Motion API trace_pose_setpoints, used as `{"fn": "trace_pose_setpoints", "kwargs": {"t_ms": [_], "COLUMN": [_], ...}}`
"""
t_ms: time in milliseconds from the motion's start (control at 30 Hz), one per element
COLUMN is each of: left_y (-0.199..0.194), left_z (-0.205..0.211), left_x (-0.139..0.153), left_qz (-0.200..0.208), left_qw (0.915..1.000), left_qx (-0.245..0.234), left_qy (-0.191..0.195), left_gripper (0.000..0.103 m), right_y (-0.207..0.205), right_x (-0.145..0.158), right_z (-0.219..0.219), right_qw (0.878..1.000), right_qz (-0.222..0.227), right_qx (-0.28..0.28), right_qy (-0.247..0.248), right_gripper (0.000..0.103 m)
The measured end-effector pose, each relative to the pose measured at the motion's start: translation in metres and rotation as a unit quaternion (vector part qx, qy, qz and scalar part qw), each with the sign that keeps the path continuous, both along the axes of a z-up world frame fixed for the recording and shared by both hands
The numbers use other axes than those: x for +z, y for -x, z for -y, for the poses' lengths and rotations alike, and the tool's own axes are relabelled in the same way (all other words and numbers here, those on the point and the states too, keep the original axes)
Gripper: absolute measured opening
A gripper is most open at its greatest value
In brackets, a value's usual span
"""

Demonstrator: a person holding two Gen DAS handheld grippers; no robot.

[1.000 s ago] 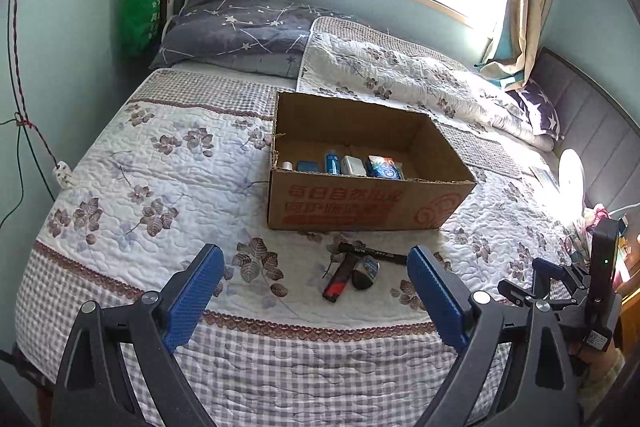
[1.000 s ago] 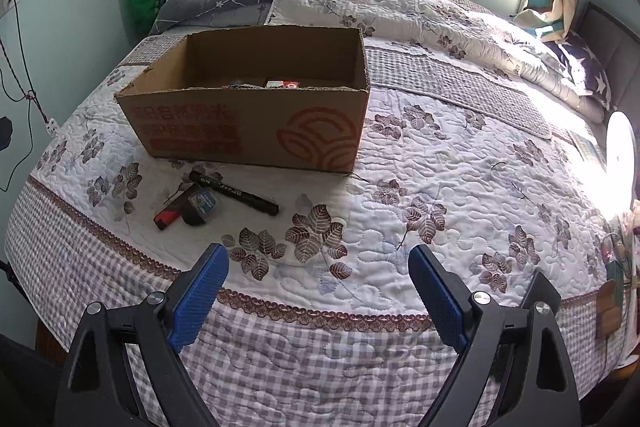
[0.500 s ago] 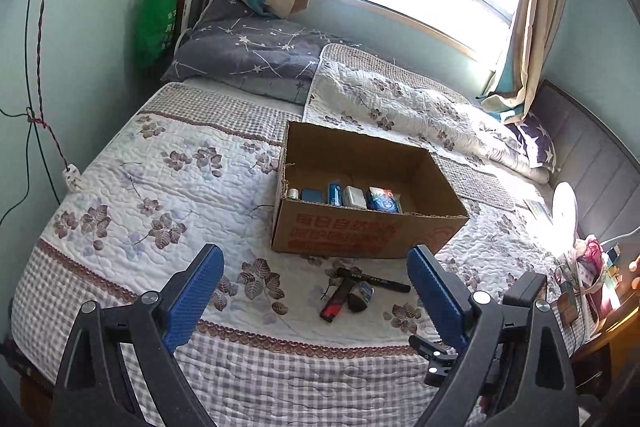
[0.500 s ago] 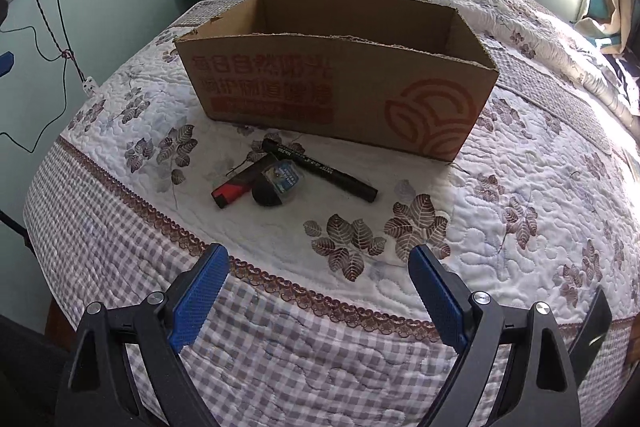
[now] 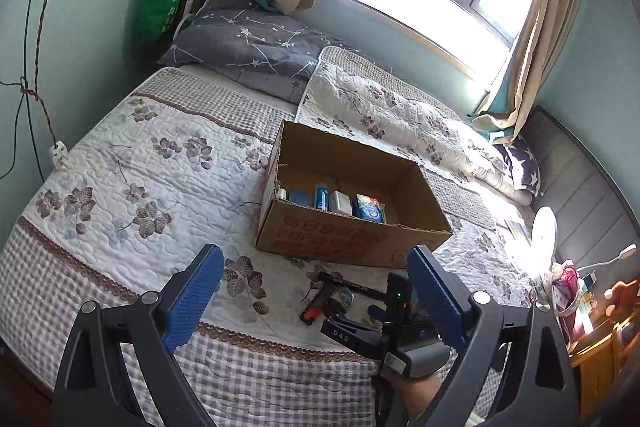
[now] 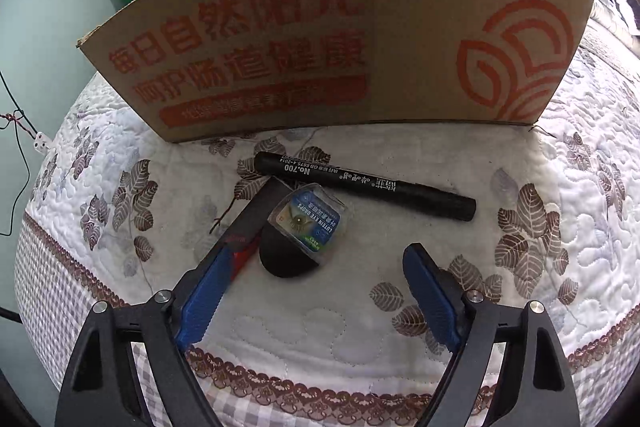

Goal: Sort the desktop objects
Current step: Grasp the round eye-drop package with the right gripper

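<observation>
A cardboard box [image 6: 320,39] with red print stands on the quilted bed; in the left wrist view the box [image 5: 352,247] holds several small items. In front of it lie a black marker [image 6: 364,185], a small eye-drops case [image 6: 310,217] on a black round object, and a black-and-red stick-shaped item [image 6: 250,223]. My right gripper [image 6: 316,295] is open, low over the quilt just short of these items; it also shows in the left wrist view [image 5: 384,331]. My left gripper [image 5: 316,295] is open and empty, held high above the bed's near edge.
The bed [image 5: 140,179] fills the view, with a folded quilt [image 5: 392,111] and pillows [image 5: 240,43] behind the box. A green bag [image 5: 160,3] hangs at the left wall. A nightstand with clutter [image 5: 580,303] stands at the right.
My right gripper has moved forward and down, close to the marker, case and stick-shaped item. My left gripper has risen and drawn back. Both stay open.
</observation>
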State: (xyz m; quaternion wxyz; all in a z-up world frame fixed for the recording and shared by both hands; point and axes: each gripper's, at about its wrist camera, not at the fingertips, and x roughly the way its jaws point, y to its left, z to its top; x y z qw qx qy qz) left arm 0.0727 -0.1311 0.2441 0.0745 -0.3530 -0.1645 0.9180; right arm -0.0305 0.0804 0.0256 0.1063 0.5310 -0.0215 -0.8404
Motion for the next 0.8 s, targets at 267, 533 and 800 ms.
{"fn": "trace_pose_setpoints", "kwargs": {"t_ms": [267, 533, 800], "left_y": [0.004, 0.003, 0.003], "left_z": [-0.008, -0.01, -0.006], "left_x": [-0.004, -0.005, -0.004], "left_qz": [0.009, 0.011, 0.008], "left_qw": [0.9999, 0.9998, 0.9999], "left_qx": [-0.008, -0.009, -0.009], "left_qy": [0.009, 0.01, 0.002], "left_gripper": [0.103, 0.103, 0.103], "right_y": [0.009, -0.006, -0.003], "right_x": [-0.002, -0.007, -0.003], "right_z": [0.004, -0.011, -0.031], "right_qw": [1.0, 0.999, 0.999], "right_qz": [-0.004, -0.01, 0.0], "right_qx": [0.006, 0.039, 0.035], "right_qy": [0.01, -0.034, -0.021], "right_gripper": [0.046, 0.038, 0.06]}}
